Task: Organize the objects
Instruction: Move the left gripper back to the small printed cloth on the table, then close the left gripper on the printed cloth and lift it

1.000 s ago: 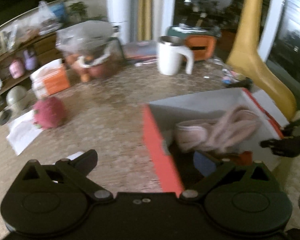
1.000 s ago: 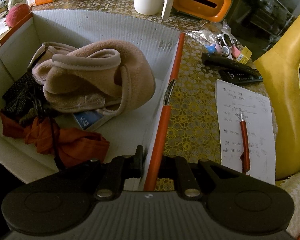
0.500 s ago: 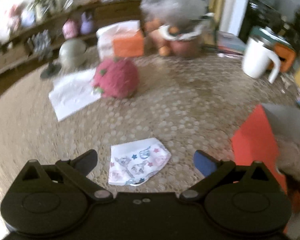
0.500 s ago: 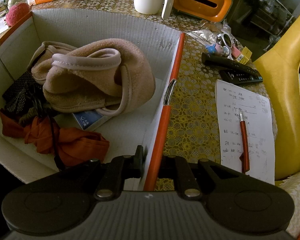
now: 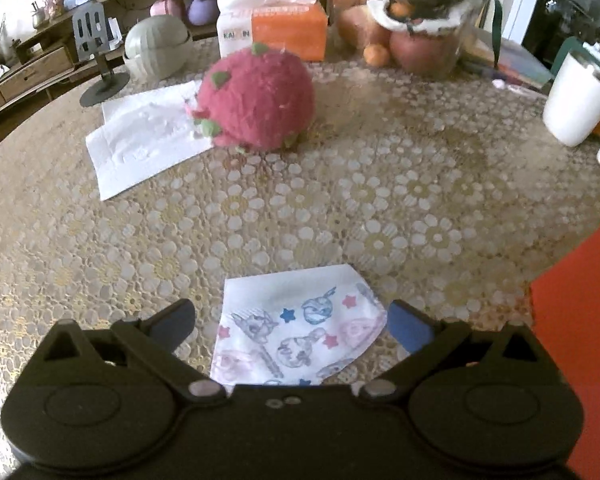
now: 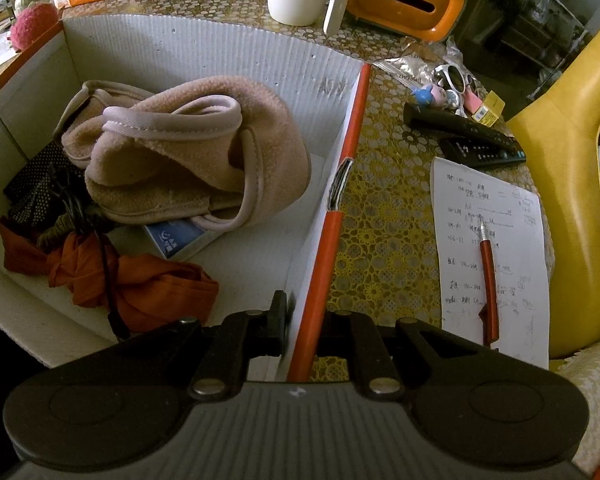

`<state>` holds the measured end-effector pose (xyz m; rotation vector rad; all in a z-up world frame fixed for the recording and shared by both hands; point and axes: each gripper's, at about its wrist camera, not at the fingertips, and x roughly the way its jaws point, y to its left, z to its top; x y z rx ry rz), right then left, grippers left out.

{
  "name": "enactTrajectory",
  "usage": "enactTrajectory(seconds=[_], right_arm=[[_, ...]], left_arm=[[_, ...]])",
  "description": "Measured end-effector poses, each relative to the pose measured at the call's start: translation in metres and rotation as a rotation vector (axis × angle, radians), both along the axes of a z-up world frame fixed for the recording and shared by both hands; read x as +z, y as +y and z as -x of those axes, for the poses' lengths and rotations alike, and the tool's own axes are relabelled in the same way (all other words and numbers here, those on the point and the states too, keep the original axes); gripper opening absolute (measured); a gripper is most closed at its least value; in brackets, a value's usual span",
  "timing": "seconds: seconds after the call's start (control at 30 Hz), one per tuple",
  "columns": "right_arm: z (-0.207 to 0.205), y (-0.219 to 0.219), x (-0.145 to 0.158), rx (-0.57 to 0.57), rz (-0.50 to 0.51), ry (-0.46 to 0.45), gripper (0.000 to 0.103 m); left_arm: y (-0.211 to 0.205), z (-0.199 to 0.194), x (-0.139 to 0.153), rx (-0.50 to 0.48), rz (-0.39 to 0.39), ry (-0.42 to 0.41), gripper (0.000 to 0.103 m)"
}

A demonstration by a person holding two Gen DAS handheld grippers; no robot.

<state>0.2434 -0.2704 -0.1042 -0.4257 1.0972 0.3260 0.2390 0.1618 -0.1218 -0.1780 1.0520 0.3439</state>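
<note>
On a lace-patterned tablecloth (image 5: 380, 184) before what looks like shelving, the left gripper (image 5: 292, 326) gapes around a printed mask (image 5: 300, 332) while the right gripper (image 6: 302, 320) pinches the box wall (image 6: 332, 236).

Printed cloth (image 5: 296, 336) near edge hidden under gripper (image 5: 290, 326), probably.

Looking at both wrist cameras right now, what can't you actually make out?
- Left wrist: printed mask, near edge hidden under the left gripper.
- Left wrist: orange box, cut off by the frame edge.
- Right wrist: blue packet, mostly under the pink fleece.
- Right wrist: handwritten sheet, writing too small.
</note>
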Motion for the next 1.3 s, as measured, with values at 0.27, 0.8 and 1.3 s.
enactTrajectory(seconds=[0.27,0.8,1.3], right_arm=[[-0.001,0.001,-0.001,-0.001,0.001,0.002,0.012],[0.000,0.000,0.000,-0.003,0.001,0.001,0.012],[0.001,0.000,-0.001,-0.002,0.002,-0.007,0.012]], left_arm=[[0.005,-0.004,-0.012,0.031,0.010,0.005,0.102],[0.007,0.002,-0.017,0.065,0.021,-0.031,0.081],[-0.007,0.005,0.000,0.008,-0.014,-0.035,0.018]])
